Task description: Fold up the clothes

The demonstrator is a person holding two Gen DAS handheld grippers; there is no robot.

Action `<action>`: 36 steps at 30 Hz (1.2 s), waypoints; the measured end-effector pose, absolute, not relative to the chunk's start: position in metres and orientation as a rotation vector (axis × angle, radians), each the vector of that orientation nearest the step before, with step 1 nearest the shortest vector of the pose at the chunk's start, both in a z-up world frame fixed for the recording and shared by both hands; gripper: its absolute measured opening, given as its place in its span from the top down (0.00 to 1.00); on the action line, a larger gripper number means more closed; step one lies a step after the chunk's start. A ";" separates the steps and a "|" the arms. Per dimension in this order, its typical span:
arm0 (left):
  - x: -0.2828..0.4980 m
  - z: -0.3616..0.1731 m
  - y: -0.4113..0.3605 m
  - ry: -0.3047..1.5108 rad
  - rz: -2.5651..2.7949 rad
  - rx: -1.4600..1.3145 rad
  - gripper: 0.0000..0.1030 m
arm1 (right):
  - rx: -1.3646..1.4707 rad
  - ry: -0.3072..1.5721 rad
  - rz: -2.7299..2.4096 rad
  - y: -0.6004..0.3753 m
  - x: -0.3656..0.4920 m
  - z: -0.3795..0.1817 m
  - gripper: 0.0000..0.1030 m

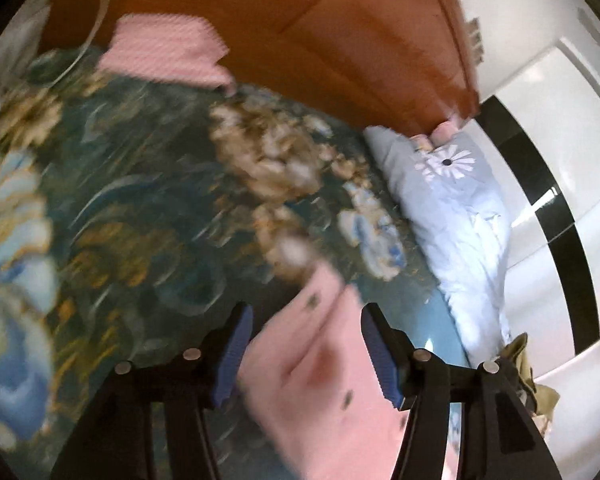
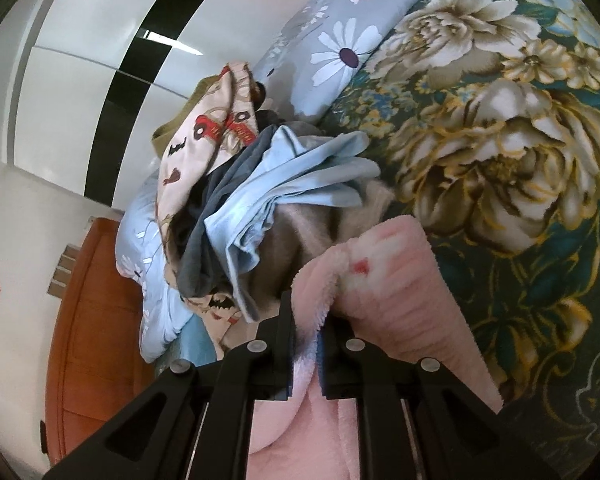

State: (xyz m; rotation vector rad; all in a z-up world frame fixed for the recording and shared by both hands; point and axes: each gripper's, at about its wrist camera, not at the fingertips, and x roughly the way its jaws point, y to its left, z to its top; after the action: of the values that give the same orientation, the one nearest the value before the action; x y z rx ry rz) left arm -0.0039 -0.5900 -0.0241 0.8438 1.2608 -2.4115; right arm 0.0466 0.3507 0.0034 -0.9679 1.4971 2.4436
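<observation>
A pink fleece garment (image 1: 324, 364) lies on the dark green floral bedspread (image 1: 148, 184). My left gripper (image 1: 306, 316) is open, its blue-padded fingers on either side of the pink fabric; this view is blurred. My right gripper (image 2: 306, 312) is shut on a fold of the same pink fleece garment (image 2: 388, 276), which bunches up between the jaws. A pile of unfolded clothes (image 2: 260, 184), light blue, grey and a car-print piece, lies beyond the right gripper.
A folded pink ribbed item (image 1: 168, 48) lies at the far side of the bed by the orange headboard (image 1: 340, 32). A light blue daisy-print quilt (image 1: 456, 208) runs along the bed's edge, also in the right wrist view (image 2: 340, 28). White wardrobe doors (image 2: 80, 60) stand behind.
</observation>
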 end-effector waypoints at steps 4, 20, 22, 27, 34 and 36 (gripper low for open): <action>0.028 -0.042 -0.587 1.324 -2.375 0.885 0.41 | -0.982 1.499 2.464 0.344 0.044 0.011 0.67; 0.056 -0.057 -0.550 1.328 -2.414 1.007 0.39 | -1.144 1.379 2.615 0.303 0.069 0.054 0.38; 0.055 -0.060 -0.549 1.326 -2.411 1.014 0.39 | -1.151 1.359 2.647 0.300 0.081 0.053 0.38; 0.045 -0.067 -0.548 1.344 -2.397 1.033 0.38 | -1.206 1.287 2.613 0.303 0.120 0.035 0.38; 0.026 -0.075 -0.548 1.305 -2.370 1.045 0.38 | -1.250 1.231 2.524 0.320 0.172 0.006 0.36; 0.019 -0.073 -0.549 1.292 -2.368 1.046 0.38 | -1.243 1.265 2.472 0.328 0.186 -0.010 0.30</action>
State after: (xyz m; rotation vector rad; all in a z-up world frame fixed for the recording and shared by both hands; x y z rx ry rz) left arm 0.0188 -0.5492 -0.0732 1.0455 1.2919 -2.3678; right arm 0.1860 0.3284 -0.0096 -1.2427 1.2645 2.4716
